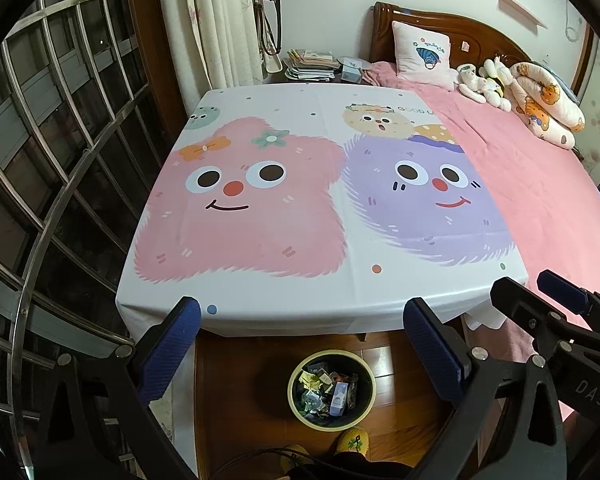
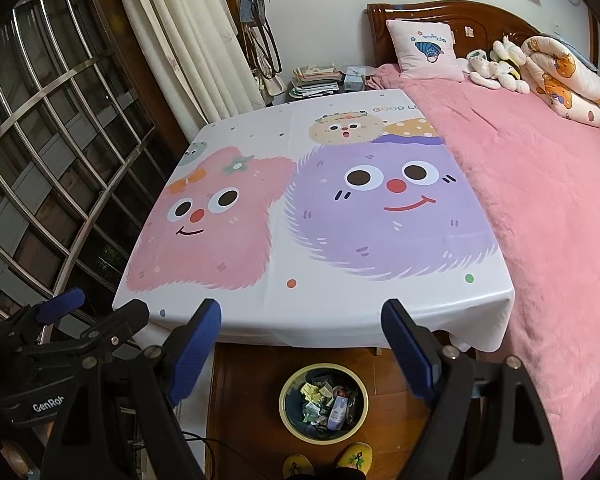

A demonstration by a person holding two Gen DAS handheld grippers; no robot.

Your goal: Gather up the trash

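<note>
Your left gripper hangs with its jaws spread wide and nothing between them, and your right gripper likewise. Both hover above the bin on the wooden floor, which holds the trash. Just beyond the bin stands the table under its cartoon cloth, and your slippers sit at the bin's near side.

Tablecloth, print at 1 o'clock: "GOOD", cut off by blanket
Left gripper, body at 8 o'clock in right view: "GenRob", cut off
Right gripper, body at 4 o'clock in left view: "DAS"
</note>
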